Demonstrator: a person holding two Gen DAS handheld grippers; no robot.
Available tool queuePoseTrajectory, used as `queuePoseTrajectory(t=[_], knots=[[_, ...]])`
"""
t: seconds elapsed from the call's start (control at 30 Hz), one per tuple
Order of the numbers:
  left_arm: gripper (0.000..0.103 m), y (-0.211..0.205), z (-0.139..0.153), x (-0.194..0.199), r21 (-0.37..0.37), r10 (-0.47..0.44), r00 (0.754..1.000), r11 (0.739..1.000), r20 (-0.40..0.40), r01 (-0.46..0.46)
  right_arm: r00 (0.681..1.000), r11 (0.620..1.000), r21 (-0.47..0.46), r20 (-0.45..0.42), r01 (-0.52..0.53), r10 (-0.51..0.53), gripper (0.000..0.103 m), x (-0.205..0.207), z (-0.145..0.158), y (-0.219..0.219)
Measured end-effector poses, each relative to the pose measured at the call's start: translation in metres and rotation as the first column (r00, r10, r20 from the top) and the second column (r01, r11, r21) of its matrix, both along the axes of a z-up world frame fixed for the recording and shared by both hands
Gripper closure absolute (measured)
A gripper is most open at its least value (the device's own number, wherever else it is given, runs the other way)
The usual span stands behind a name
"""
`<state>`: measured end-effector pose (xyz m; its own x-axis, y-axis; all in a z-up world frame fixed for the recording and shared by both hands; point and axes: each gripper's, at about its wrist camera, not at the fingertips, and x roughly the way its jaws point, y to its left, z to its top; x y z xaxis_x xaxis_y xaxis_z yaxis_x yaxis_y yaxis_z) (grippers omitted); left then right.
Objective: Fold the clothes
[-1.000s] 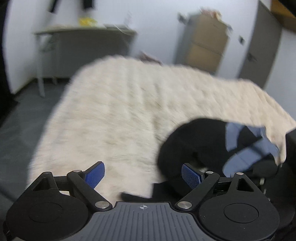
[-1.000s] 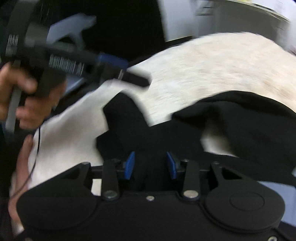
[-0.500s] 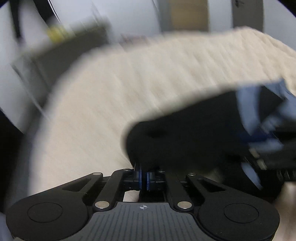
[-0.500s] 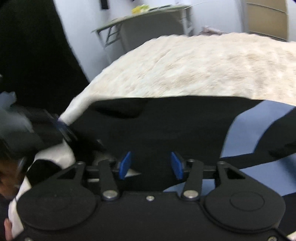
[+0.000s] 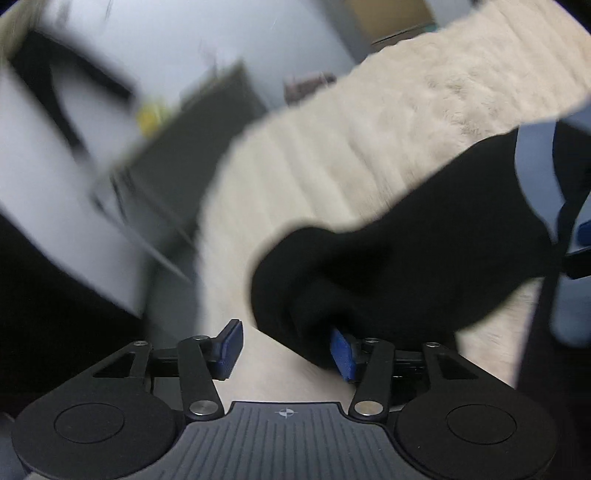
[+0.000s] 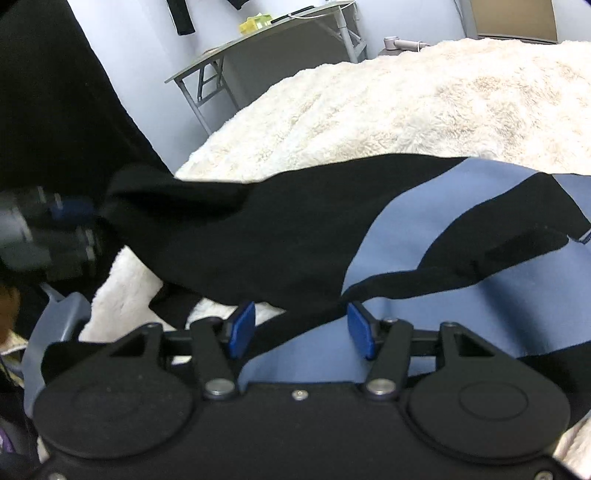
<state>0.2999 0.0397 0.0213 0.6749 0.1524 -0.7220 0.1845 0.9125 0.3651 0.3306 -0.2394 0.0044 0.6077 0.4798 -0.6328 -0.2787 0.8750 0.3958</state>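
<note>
A black garment with blue-grey panels (image 6: 303, 236) lies spread over a cream fluffy blanket (image 6: 406, 103). In the left wrist view its black end (image 5: 388, 266) bunches up against my right fingertip. My left gripper (image 5: 288, 347) is open, with the cloth touching only one finger. My right gripper (image 6: 301, 328) is open over the garment's blue panel, with cloth lying between and beneath its fingers. The left gripper also shows blurred in the right wrist view (image 6: 48, 232) at the garment's left tip.
A grey folding table (image 6: 266, 40) stands by the white wall behind the bed. A cardboard box (image 6: 513, 18) sits at the far right. The blanket's edge (image 5: 210, 236) drops to a dark floor on the left.
My left gripper was shut on the black cloth half a second ago and is now open. The left view has swung and tilted. The garment has been pulled out wider across the blanket.
</note>
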Motion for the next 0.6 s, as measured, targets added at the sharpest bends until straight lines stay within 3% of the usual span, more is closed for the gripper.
queuePoseTrajectory(t=[0.1,0.23,0.37,0.43,0.5,0.57,0.6], knots=[[0.044,0.025,-0.022,0.000,-0.217,0.048,0.992,0.973,-0.115,-0.073,1.000,1.000,0.000,0.002,-0.005,0.005,0.046,-0.001,0.000,0.000],[0.045,0.025,-0.039,0.002,-0.271,0.042,0.989,0.959,-0.141,-0.080,1.000,1.000,-0.004,-0.015,-0.008,0.008,0.046,-0.001,-0.004,0.002],[0.055,0.013,-0.055,0.015,-0.325,0.029,0.991,0.943,-0.129,-0.070,1.000,1.000,-0.009,-0.012,-0.012,0.012,0.046,-0.002,-0.001,0.007],[0.066,0.007,-0.068,0.029,-0.327,0.055,0.990,0.940,-0.130,-0.095,1.000,1.000,-0.012,-0.014,-0.012,0.012,0.046,-0.001,-0.003,0.007],[0.097,0.005,-0.072,0.039,-0.358,0.091,0.987,0.924,-0.136,-0.134,1.000,1.000,-0.012,-0.016,-0.011,0.011,0.046,0.000,-0.005,0.006],[0.098,0.010,-0.070,0.043,-0.377,0.136,0.981,0.909,-0.140,-0.180,1.000,1.000,-0.010,-0.017,-0.008,0.008,0.046,0.000,-0.005,0.005],[0.098,0.010,-0.067,0.044,-0.362,0.138,0.982,0.915,-0.130,-0.177,1.000,1.000,-0.009,-0.016,-0.007,0.007,0.046,0.001,-0.005,0.005]])
